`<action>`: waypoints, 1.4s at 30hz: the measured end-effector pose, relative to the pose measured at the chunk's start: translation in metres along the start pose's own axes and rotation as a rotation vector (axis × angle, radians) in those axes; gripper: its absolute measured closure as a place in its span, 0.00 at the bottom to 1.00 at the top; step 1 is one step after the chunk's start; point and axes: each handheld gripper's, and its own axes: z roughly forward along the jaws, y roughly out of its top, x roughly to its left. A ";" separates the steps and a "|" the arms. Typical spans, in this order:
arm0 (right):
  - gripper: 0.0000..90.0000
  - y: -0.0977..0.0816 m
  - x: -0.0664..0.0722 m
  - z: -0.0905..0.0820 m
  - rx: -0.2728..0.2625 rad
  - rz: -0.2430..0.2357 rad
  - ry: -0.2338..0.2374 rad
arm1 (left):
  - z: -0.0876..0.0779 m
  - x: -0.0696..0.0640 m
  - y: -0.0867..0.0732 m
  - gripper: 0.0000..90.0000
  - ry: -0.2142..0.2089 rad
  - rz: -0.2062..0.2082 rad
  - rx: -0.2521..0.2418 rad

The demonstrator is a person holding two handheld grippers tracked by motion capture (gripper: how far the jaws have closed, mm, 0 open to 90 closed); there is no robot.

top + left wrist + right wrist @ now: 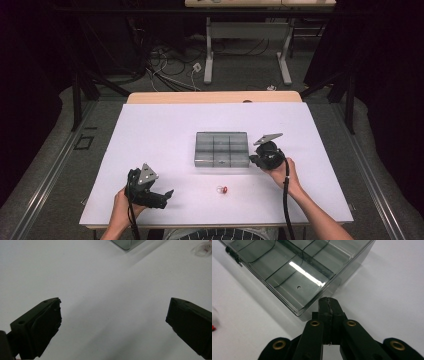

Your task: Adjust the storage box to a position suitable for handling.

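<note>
1. Resting on the white desk [150, 130], the clear compartment box [221, 149] sits near the middle, lid shut, with a small latch on its near edge; dividers show through the lid.
2. The right claw [256, 158] is just beside the box's right near corner. In the right gripper view its jaws are pressed fully together with nothing between them, the tips close to that corner [299, 312]; whether they touch it I cannot tell.
3. The left claw [168, 194] hovers low over the desk's near left part, well apart from the box. Its jaws stand wide open and empty in the left gripper view.
4. A small clear ring with a red bit [222, 189] lies on the desk between the two hands, nearer the person than the box.
5. Handling, as a judgement: the box looks like thin hard plastic, stiff, light and smooth, so it would likely slide on the desk when pushed and could slip from a pinch on its glossy walls. The lid edge by the latch seems the best place to take hold, with the other claw steadying a side wall.
6. The ring looks tiny and light; a gentle pinch across its rim should do.
</note>
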 end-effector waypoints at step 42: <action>0.15 0.005 0.020 -0.028 0.035 -0.005 0.138 | -0.002 0.002 -0.001 0.00 0.003 -0.004 0.006</action>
